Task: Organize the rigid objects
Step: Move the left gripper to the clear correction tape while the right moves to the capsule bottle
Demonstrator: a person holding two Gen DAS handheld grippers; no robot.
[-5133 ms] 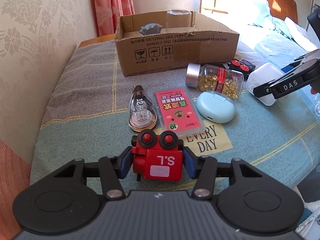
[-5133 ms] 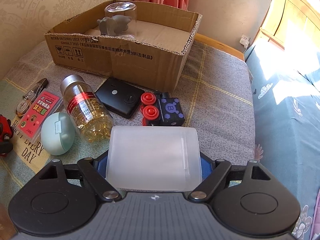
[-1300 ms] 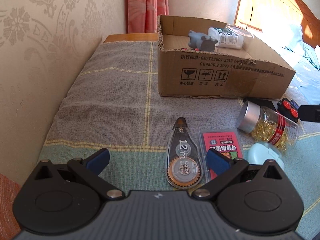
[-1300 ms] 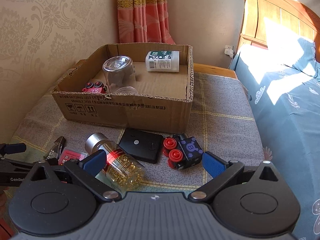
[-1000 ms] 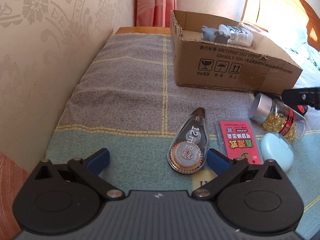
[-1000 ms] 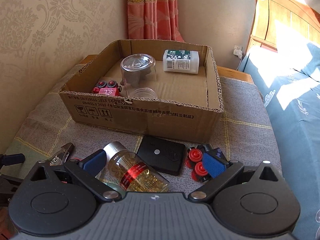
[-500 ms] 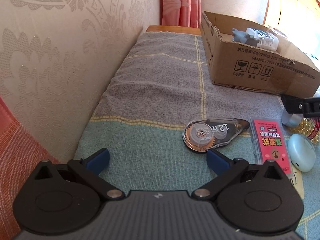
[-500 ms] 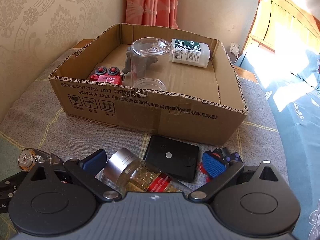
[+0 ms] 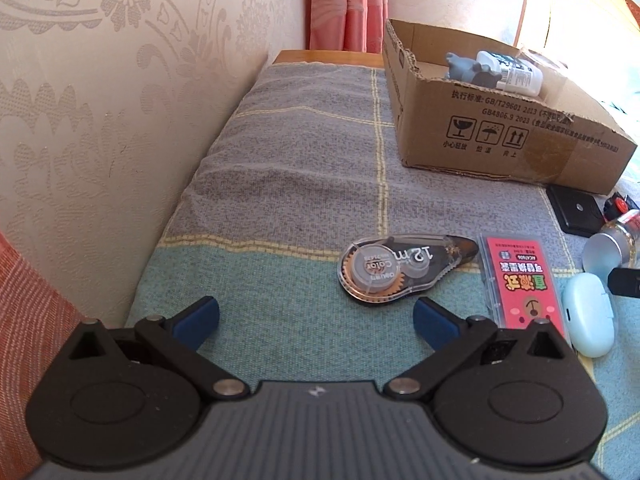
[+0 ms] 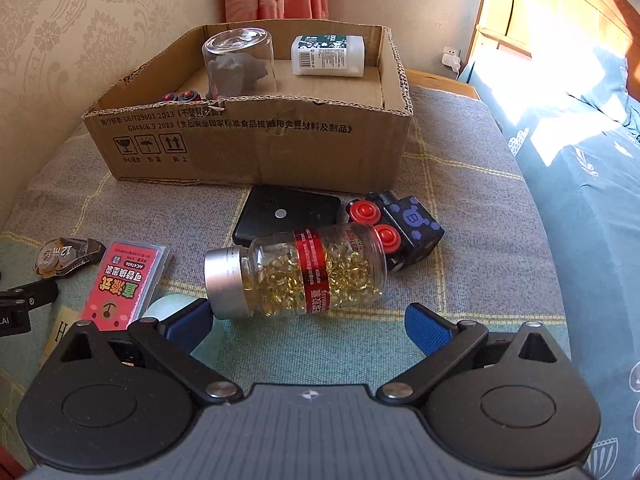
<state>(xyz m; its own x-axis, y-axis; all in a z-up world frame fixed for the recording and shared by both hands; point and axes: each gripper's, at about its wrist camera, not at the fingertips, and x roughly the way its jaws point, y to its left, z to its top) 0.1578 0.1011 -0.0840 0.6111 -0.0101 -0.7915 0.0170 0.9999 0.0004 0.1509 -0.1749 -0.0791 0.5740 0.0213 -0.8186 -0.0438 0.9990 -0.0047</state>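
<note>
Right wrist view: the right gripper (image 10: 306,326) gapes empty, the capsule bottle (image 10: 296,274) lying on its side just above it at frame centre. Left gripper (image 9: 316,316) gapes too, the correction tape (image 9: 394,270) just above its right finger.

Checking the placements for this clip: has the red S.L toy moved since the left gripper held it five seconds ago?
Yes. The red toy now sits inside the cardboard box, behind its front wall; the left gripper is open.

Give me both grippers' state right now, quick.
Left gripper: open, empty, near the correction tape.
Right gripper: open, empty, facing the capsule bottle.
</note>
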